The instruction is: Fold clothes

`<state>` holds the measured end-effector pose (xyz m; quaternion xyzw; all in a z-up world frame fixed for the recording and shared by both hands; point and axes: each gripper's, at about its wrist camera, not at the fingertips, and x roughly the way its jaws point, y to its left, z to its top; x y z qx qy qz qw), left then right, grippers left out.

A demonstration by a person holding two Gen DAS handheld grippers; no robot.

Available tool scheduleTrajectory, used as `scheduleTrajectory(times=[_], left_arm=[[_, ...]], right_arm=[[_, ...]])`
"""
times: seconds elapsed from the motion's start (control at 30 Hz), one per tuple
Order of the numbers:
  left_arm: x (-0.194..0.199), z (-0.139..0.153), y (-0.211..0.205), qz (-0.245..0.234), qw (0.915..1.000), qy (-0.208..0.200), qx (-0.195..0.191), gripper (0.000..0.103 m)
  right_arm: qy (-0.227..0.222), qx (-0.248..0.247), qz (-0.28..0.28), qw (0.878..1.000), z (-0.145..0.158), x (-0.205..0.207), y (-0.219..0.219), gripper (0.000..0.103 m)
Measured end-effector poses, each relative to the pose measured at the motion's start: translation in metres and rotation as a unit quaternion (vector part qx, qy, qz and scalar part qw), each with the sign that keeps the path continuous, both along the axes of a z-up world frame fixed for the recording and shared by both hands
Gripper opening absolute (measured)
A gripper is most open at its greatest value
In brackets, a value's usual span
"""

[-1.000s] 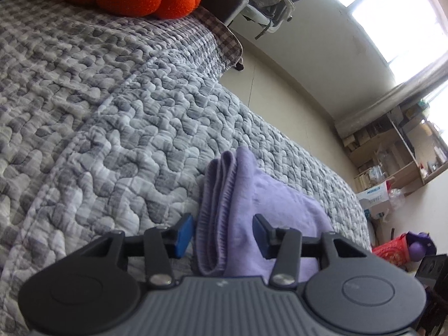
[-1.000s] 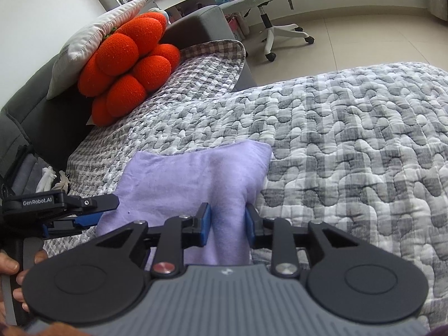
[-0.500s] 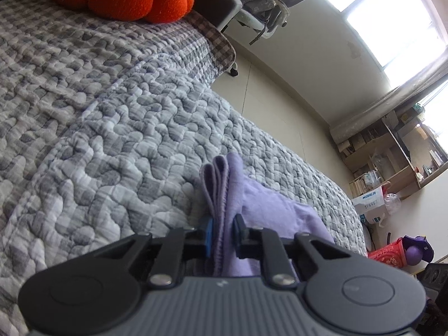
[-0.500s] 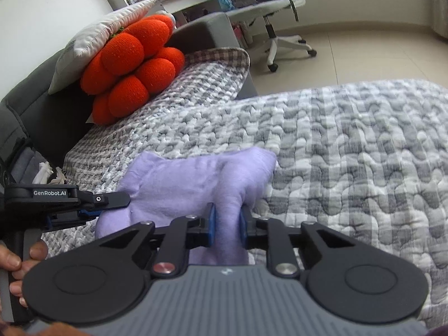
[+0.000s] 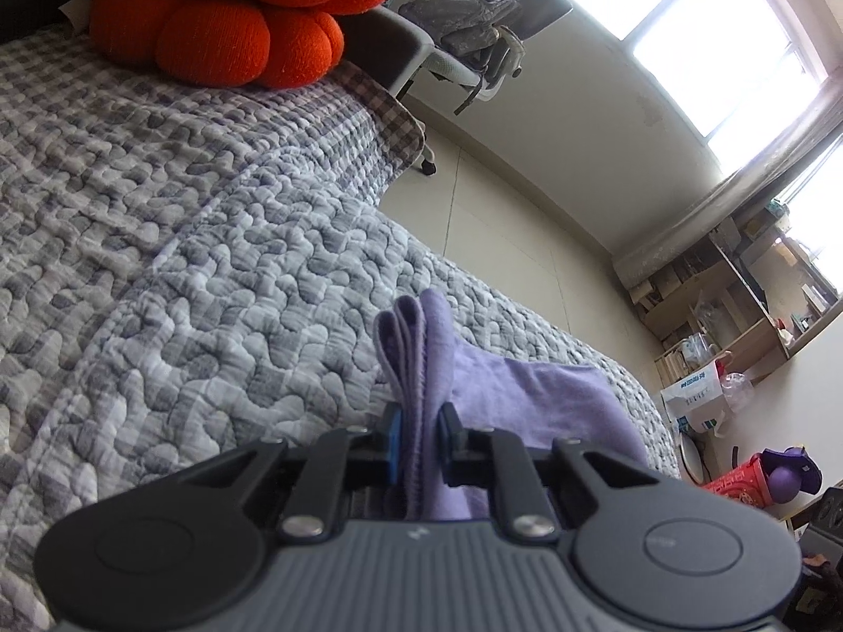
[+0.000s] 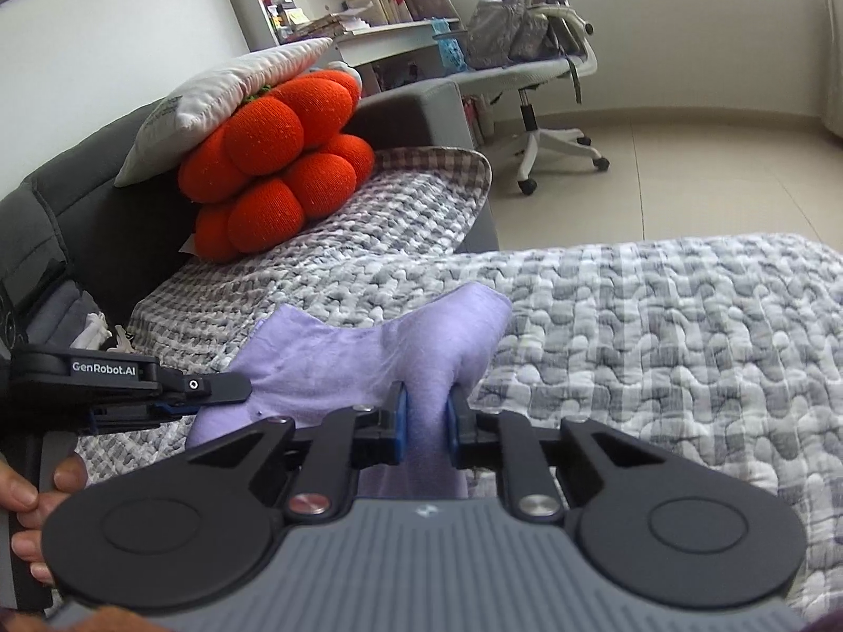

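Left wrist view: left tool (image 5: 420,434) low in the centre of the frame, pressed together on a stacked edge of the soft lilac fleece garment (image 5: 532,395). Several layers of cloth standing up between the blue-lined pads, fanned just above them. Rest of the garment trailing toward the lower right over the grey-and-white quilted bedspread (image 5: 211,274). Likely pinched at the layered edge so that all plies lift together and none slides out. Knobbly orange plush cushion (image 5: 237,16) at the upper left; grey office chair with a bag on its seat (image 5: 474,16) at the top centre.

Right wrist view: right tool (image 6: 425,418) at the centre bottom, pinching a bunched corner of the same lilac garment, cloth squeezed into a narrow neck between the pads. Left tool visible at the left edge, black with a white maker's label, gripped by a hand (image 6: 31,495) at the lower left, its tip at the other corner of the garment. Cloth sagging in a shallow curve between the two grips, upper corners peaking, lower part apparently draped on the bedspread at mid-frame. Two corners held apart, probably to keep the edge taut and even for carrying it over into a fold. Orange cushion under a white pillow (image 6: 211,100) at the upper left.
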<state>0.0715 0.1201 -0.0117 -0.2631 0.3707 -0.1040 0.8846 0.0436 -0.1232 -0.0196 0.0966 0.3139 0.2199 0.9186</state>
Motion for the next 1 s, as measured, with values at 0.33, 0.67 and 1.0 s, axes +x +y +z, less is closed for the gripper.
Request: scheduleTrajectory(times=[0.33, 0.67, 1.0], left_arm=[[-0.007, 0.009, 0.001, 0.011, 0.9998, -0.012, 0.014, 0.014], [-0.028, 0.032, 0.01, 0.019, 0.9988, -0.041, 0.018, 0.014], [-0.068, 0.069, 0.047, 0.044, 0.9948, -0.092, 0.005, 0.014]], right_arm=[[-0.013, -0.012, 0.0, 1.0, 0.002, -0.002, 0.008, 0.017], [-0.035, -0.005, 0.002, 0.999, 0.022, -0.017, 0.014, 0.017], [-0.072, 0.0, 0.013, 0.997, 0.054, -0.034, 0.044, 0.017]])
